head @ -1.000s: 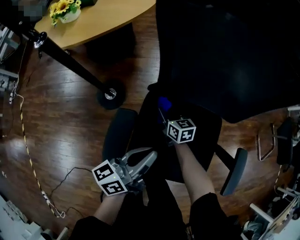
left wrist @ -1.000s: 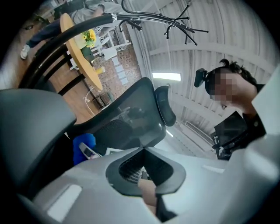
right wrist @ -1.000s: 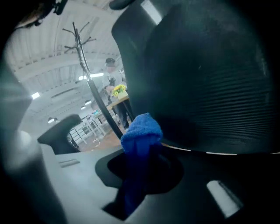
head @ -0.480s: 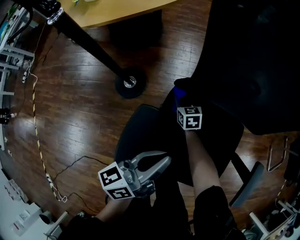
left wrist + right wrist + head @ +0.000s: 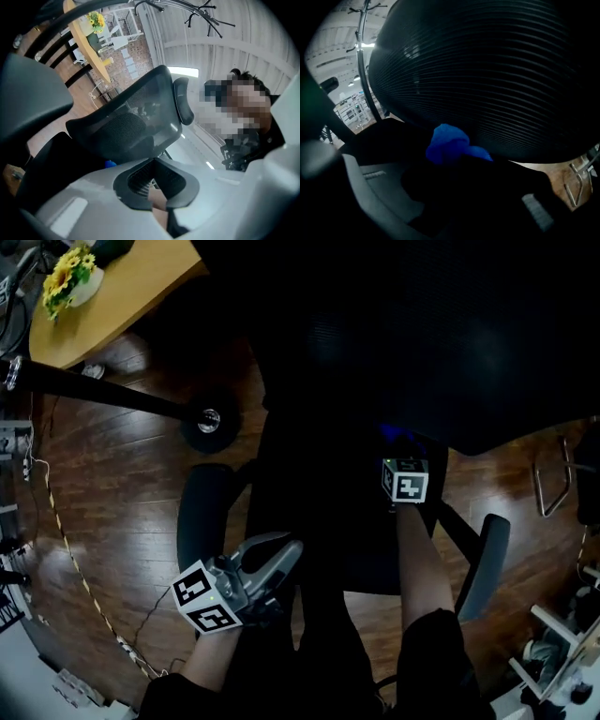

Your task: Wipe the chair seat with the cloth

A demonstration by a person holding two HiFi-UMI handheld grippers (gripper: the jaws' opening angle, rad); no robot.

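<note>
Head view: a black office chair fills the middle, its seat [image 5: 319, 521] lying beneath and between the 2 pairs of tongs, and its mesh backrest [image 5: 422, 334] rising just beyond them.
Right tongs [image 5: 401, 457]: pressed together on a bunched blue cloth [image 5: 450, 144] that pokes out ahead of the tips. I'd say it is held as a wad to give a firm pad for rubbing.
Cloth position: just ahead of the right tongs, at the rear of the seat and close under the backrest's lower edge. It is too dark there to be sure the cloth touches the seat.
Left tongs [image 5: 277, 559]: pressed together on nothing, near the seat's front edge and well apart from the right tongs. They tip up toward the backrest, and look parked out of the way because 1 pair is enough for wiping.
Armrests: 1 lies outside the left tongs [image 5: 199, 512] and 1 outside the right tongs [image 5: 483, 563], so any stroke has to stay between them.
Stage: this looks like a wiping stroke at the back of the seat. How much of the seat the cloth has covered cannot be read from here.
Risk: this deep under the backrest, the cloth could snag on the mesh edge.
</note>
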